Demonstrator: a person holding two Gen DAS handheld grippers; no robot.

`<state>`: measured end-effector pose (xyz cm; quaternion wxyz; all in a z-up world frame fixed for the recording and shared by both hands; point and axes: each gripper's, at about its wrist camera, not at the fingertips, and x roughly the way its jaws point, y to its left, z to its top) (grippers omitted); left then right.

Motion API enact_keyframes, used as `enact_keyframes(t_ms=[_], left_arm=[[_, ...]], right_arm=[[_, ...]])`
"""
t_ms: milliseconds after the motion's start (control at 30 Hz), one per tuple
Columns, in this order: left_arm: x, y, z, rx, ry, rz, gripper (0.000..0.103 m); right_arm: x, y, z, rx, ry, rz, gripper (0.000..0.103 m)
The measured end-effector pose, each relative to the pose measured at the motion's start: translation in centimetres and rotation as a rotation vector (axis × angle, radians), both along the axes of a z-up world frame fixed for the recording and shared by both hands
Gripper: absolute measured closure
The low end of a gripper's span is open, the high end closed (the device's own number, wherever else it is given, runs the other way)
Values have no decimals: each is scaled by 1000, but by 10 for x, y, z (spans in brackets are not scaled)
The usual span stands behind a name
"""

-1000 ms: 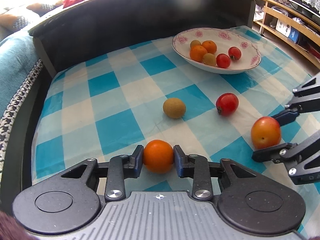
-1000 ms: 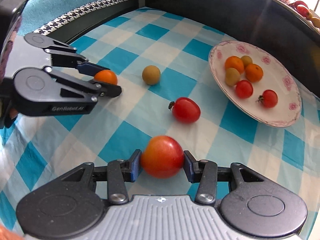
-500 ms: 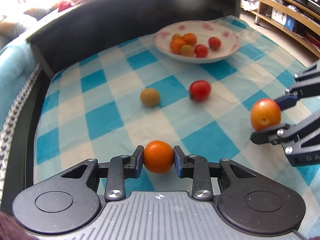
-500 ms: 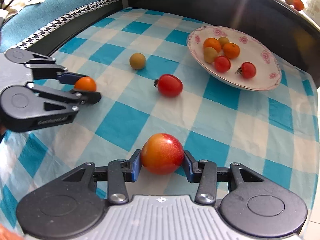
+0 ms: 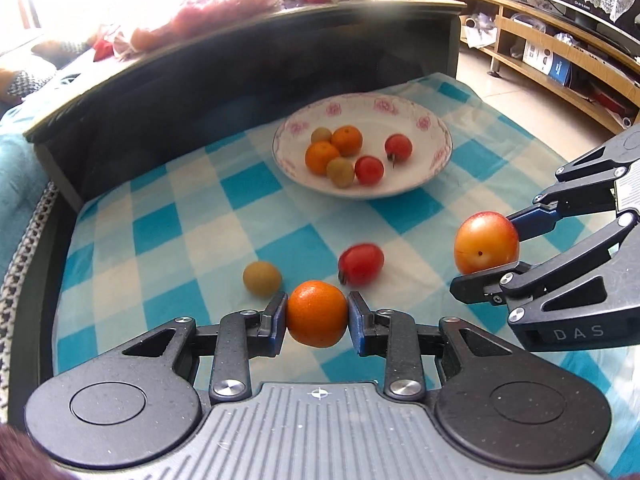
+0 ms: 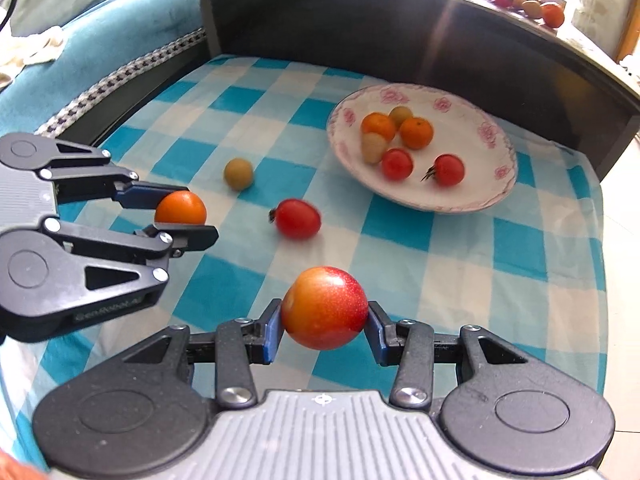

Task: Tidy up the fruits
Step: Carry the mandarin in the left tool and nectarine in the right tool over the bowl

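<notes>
A table covered with a blue-and-white checked cloth (image 5: 168, 236) fills the scene, with a dark raised wall (image 5: 240, 96) along its far side.

At the near left, the left gripper (image 5: 317, 314) is closed on a small round orange mandarin (image 5: 317, 313); its blue-padded fingers (image 5: 277, 320) press the fruit from both sides and hold it above the cloth. In the right wrist view, the same gripper (image 6: 182, 216) comes in from the left edge with the mandarin (image 6: 181, 208) at its tips.

Just beyond it on the cloth lies a small round tan-green fruit (image 5: 262, 278), and to its right, near the middle of the table, an oval red tomato (image 5: 361, 263), slightly blurred. The two lie apart from each other.

Farther back and right of centre sits a shallow white plate with a pink flower pattern on its rim (image 5: 424, 122). It holds two orange mandarins, two tan-green fruits and two red tomatoes, clustered together.

At the near right, the right gripper (image 6: 324, 330) is clamped on a larger round red-and-yellow fruit with glossy skin (image 6: 325, 307), its blue pads touching both sides and the fruit clear of the cloth. From the left wrist view, this gripper (image 5: 490, 248) reaches in from the right edge, with the red-and-yellow fruit (image 5: 486, 242) at its tips.
</notes>
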<state>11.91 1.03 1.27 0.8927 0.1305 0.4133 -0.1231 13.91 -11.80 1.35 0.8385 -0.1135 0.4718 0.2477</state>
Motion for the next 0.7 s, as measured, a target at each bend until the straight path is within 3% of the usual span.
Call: enact_keyframes(t_ms=[700], left_arm=[[48, -37, 22, -23, -57, -19, 64]], right_arm=[[44, -25, 23, 54, -53, -103, 58]])
